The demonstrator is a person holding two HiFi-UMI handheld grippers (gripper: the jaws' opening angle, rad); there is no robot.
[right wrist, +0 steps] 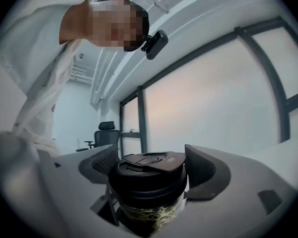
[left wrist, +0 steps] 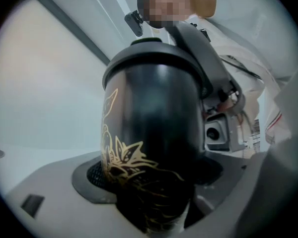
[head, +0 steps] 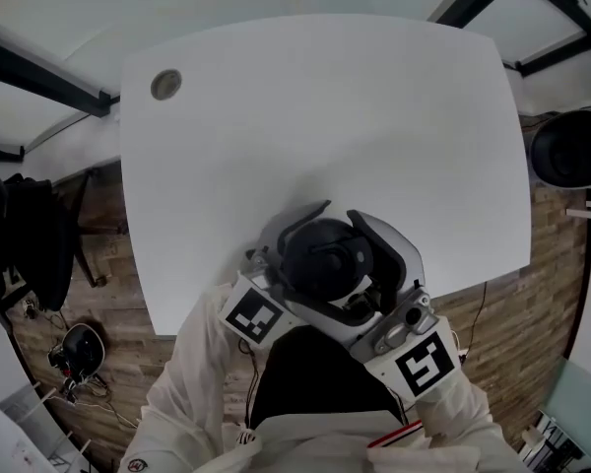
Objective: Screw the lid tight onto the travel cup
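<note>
The travel cup (left wrist: 154, 133) is upright in the air just above the near edge of the worktop (head: 325, 116), not resting on it. The left hand-held gripper (left wrist: 154, 177) is clamped wide around the cup's body. The right hand-held gripper (right wrist: 151, 165) is closed on the lid (right wrist: 149, 175), which sits on top of the cup. The tightening looks to be in hand. To do it well, hold the left grip steady as an anchor and roll only the right wrist. Keep the lid square to the rim so the thread doesn't cross, and stop at firm resistance.
</note>
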